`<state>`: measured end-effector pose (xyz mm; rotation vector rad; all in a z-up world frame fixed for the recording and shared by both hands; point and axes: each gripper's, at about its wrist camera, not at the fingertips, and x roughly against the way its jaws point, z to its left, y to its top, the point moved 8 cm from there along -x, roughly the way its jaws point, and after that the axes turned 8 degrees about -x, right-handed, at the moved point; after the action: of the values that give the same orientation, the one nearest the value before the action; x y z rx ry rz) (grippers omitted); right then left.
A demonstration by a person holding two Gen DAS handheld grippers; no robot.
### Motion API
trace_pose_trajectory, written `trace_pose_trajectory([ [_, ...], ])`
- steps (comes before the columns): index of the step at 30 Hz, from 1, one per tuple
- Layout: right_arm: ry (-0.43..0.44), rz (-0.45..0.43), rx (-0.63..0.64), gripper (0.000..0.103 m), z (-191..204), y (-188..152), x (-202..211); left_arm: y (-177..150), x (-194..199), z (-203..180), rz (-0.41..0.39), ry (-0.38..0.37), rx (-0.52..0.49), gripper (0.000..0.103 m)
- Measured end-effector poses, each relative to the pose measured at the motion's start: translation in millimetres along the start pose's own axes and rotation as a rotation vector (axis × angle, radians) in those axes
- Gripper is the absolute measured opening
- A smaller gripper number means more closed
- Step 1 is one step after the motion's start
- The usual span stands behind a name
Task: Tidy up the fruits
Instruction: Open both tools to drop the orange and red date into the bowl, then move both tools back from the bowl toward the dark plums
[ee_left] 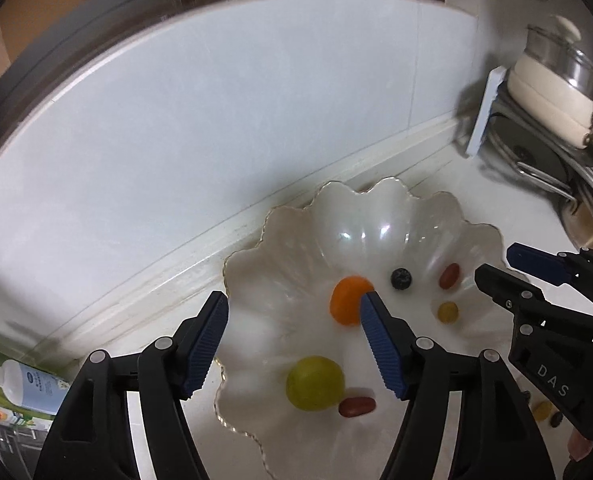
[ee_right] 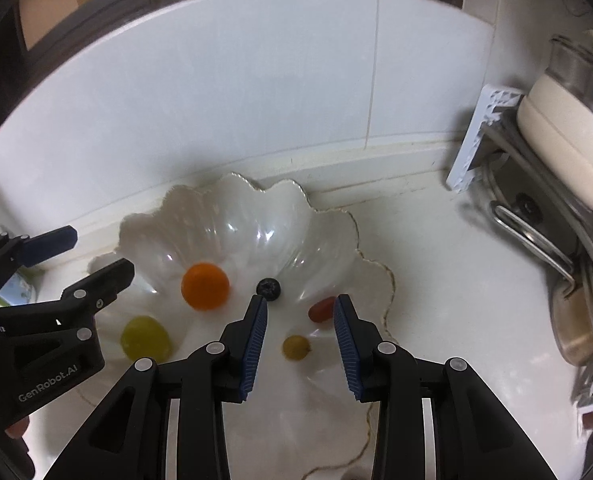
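The left gripper [ee_left: 294, 312] hangs released and empty above the scalloped white bowl [ee_left: 288, 232]; the right gripper [ee_right: 300, 312] likewise gapes on nothing. In the bowl lie an orange fruit [ee_left: 346, 300], green grape [ee_left: 314, 383], blueberry [ee_right: 268, 289] and small tomatoes.

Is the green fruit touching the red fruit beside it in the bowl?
Cannot tell. In the left wrist view the green fruit and red fruit meet with no visible gap, but overlap could cause that; the right wrist view hides the red one.
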<state>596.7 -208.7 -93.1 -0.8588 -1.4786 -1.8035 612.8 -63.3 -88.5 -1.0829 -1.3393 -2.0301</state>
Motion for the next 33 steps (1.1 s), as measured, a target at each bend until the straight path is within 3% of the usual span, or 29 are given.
trace_pose_trajectory([
  [10, 0.007, -0.114, 0.014, 0.036, -3.1, -3.5, 52.8, -5.6, 52.8, -4.6, -0.119, 0.054, -0.019, 0.074],
  [19, -0.012, -0.186, -0.002, 0.036, -18.9, -18.2, 93.7, -16.2, 92.6, -17.0, -0.183, 0.038, -0.012, 0.075],
  [23, -0.023, -0.209, -0.013, 0.049, -27.0, -26.8, 107.4, -21.9, 105.9, -23.7, -0.214, 0.042, -0.006, 0.075],
  [33, -0.045, -0.278, -0.039, 0.049, -45.5, -45.9, 143.9, -36.4, 140.4, -48.7, -0.268, 0.007, -0.015, 0.075],
])
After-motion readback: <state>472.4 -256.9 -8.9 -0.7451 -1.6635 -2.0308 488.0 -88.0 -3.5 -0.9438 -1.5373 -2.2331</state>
